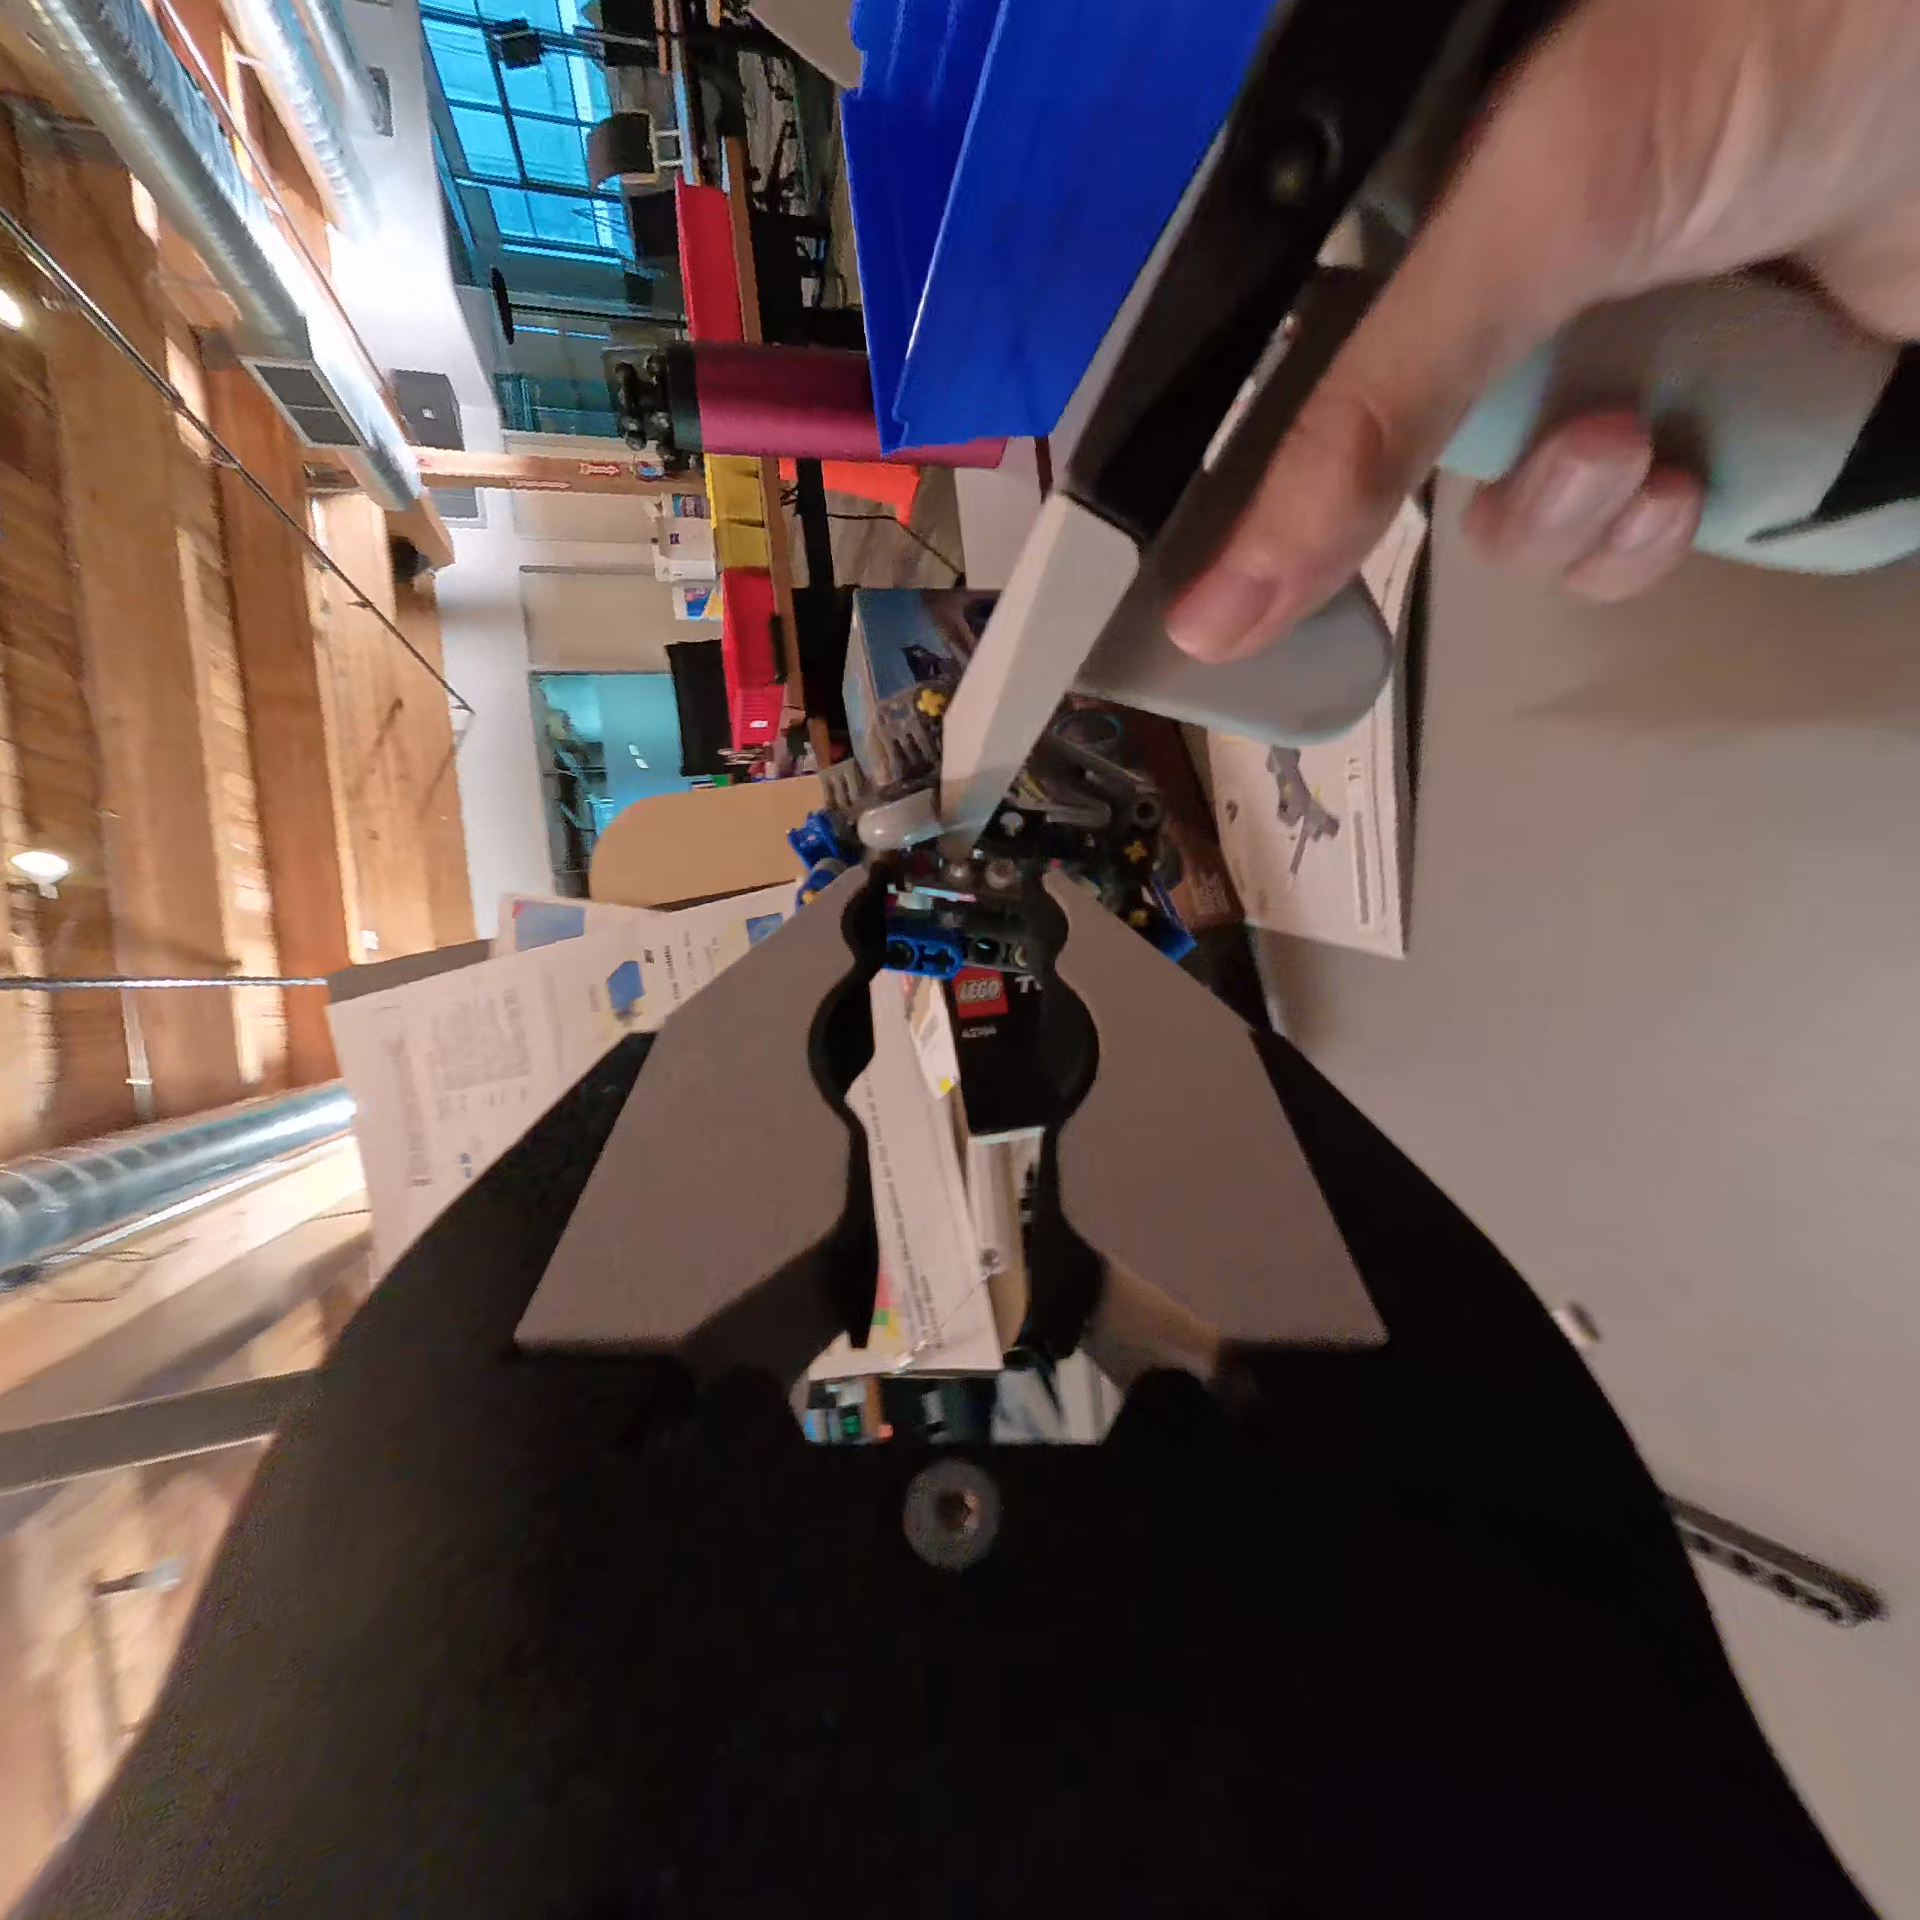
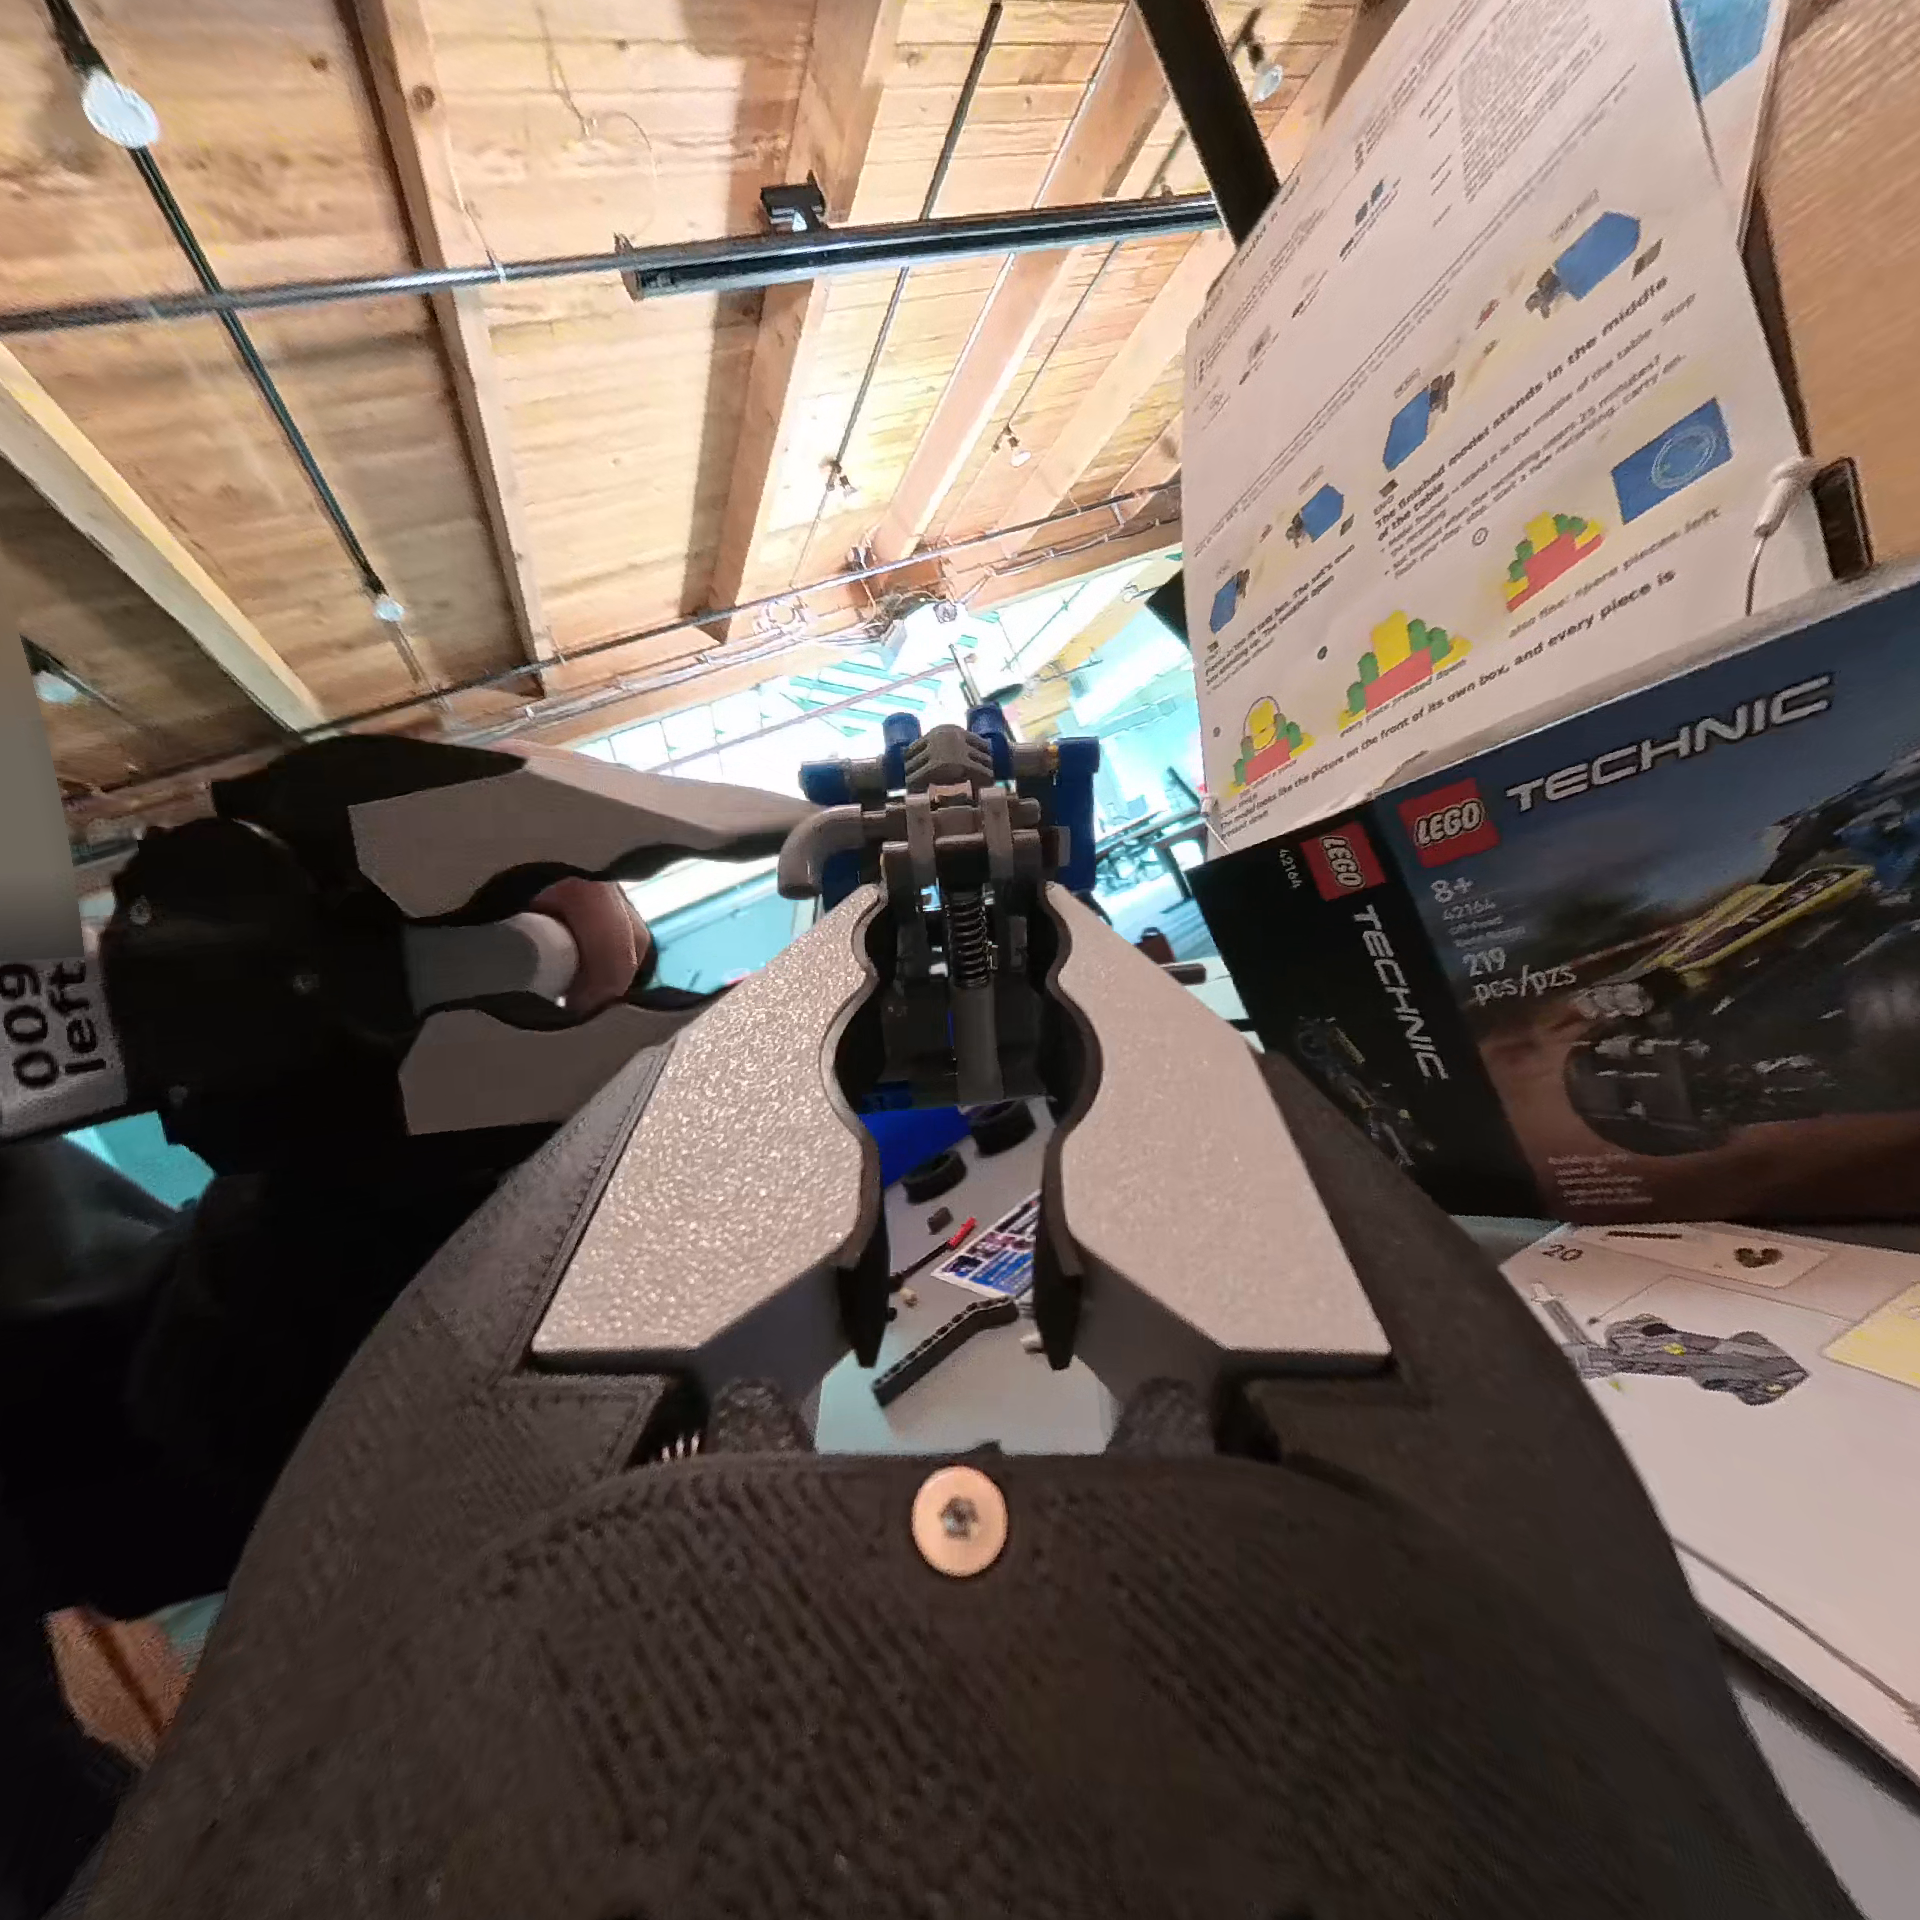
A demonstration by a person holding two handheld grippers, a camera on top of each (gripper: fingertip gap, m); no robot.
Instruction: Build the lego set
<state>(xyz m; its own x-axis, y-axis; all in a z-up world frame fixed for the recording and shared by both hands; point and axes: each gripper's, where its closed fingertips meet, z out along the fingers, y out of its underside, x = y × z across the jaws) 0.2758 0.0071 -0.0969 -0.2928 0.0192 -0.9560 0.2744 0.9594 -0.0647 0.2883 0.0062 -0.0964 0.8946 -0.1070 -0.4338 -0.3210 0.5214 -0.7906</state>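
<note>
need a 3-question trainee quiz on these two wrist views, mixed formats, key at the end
1. True or false: the right gripper has nothing between its fingers.
2. Multiple choice: in the right wrist view, what stands to the right of the brick model? A) a toy set box B) a kettle C) a laptop
3. Fill in: the metal coil spring on the model lies between the right gripper's two ____.

Key: 1 false, its fingers are closed on the grey and blue brick model. 2 A. 3 fingers.
</note>
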